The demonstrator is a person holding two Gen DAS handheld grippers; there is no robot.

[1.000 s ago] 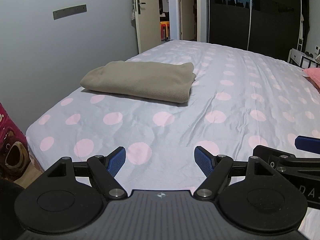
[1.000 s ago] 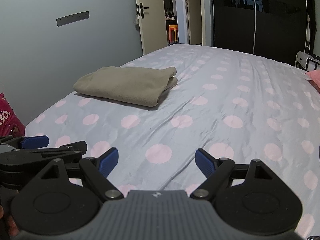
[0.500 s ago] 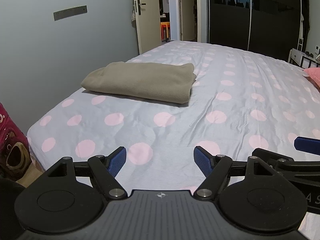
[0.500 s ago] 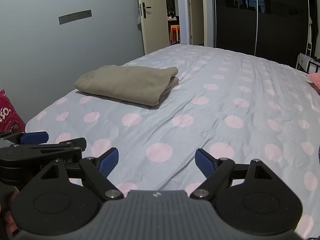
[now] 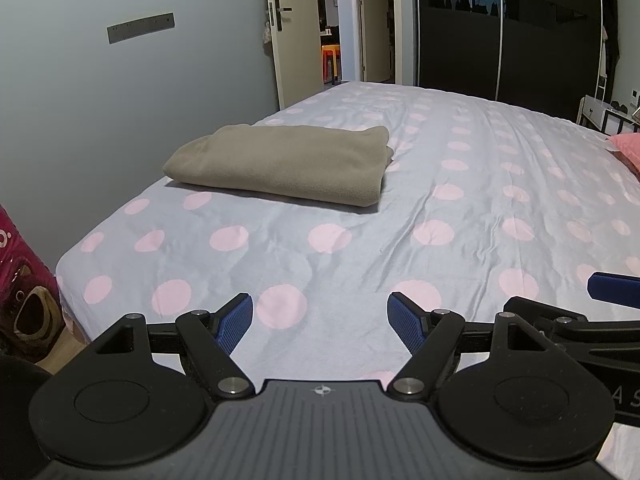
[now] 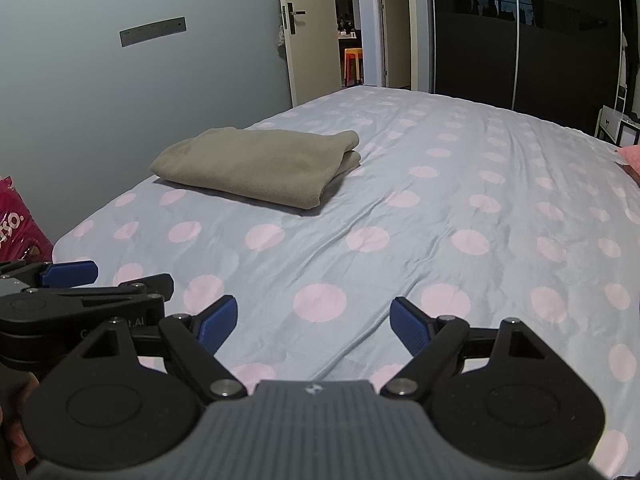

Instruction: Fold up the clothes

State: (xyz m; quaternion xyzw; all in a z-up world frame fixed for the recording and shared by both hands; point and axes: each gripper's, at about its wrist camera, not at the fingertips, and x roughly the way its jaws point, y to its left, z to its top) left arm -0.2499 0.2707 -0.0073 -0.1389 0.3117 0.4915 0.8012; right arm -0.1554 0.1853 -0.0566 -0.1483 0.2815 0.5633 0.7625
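A folded olive-grey garment (image 5: 286,166) (image 6: 260,168) lies flat near the far left edge of the bed (image 5: 460,216) (image 6: 440,216), whose sheet is grey-blue with pink dots. My left gripper (image 5: 320,316) hovers open over the near part of the bed, well short of the garment, with nothing between its blue pads. My right gripper (image 6: 311,320) is open too, beside the left one, and holds nothing. The left gripper shows at the lower left of the right wrist view, the right gripper at the right edge of the left wrist view.
A grey wall (image 5: 100,100) runs close along the bed's left side. A pink bag (image 5: 20,280) (image 6: 16,224) stands on the floor by the near left corner. Beyond the bed are an open door (image 5: 288,40) and a dark wardrobe (image 5: 500,40). A pink pillow (image 5: 628,148) lies far right.
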